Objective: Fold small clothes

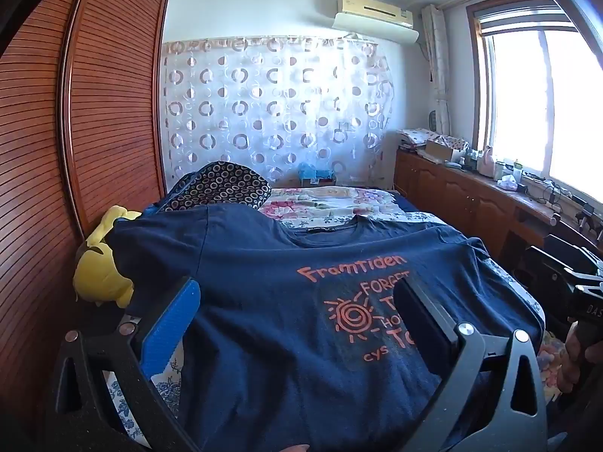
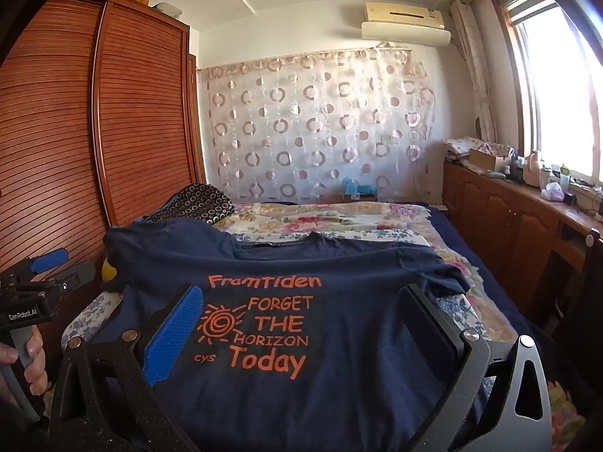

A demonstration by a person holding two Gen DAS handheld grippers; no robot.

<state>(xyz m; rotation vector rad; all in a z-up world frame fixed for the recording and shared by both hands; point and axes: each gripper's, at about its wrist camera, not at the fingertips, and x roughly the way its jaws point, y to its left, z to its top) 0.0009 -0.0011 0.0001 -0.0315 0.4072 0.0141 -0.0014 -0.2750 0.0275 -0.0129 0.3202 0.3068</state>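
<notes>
1. Navy cotton T-shirt (image 2: pixel 339 263) with orange lettering reading "Framtiden / Forget the Horizon Today" and an orange sun spiral lies spread front-up on the bed, collar toward the far wall, sleeves out to both sides.
2. Left gripper (image 1: pixel 297 301), black with one blue ribbed finger pad (image 1: pixel 169 327), hovers over the shirt's lower left part; its jaws stand wide apart with nothing between them but the cloth below.
3. Right gripper (image 2: pixel 301 309) hangs over the printed chest, jaws likewise wide, framing the lettering and gripping nothing.
4. Floral bedsheet (image 2: pixel 331 222) shows beyond the collar and along the bed's edges.
5. Yellow plush toy (image 1: pixel 101 263) sits just beside the shirt's left sleeve, partly under it.
6. Dark circle-patterned pillow (image 1: pixel 222 184) rests near the louvred wooden wardrobe (image 1: pixel 113 105).
7. Sheer ring-patterned curtain (image 2: pixel 320 124) covers the far wall, below a cream wall air conditioner (image 2: pixel 405 19).
8. Low wooden cabinet (image 2: pixel 508 218) runs under the bright window, cluttered on top.
</notes>
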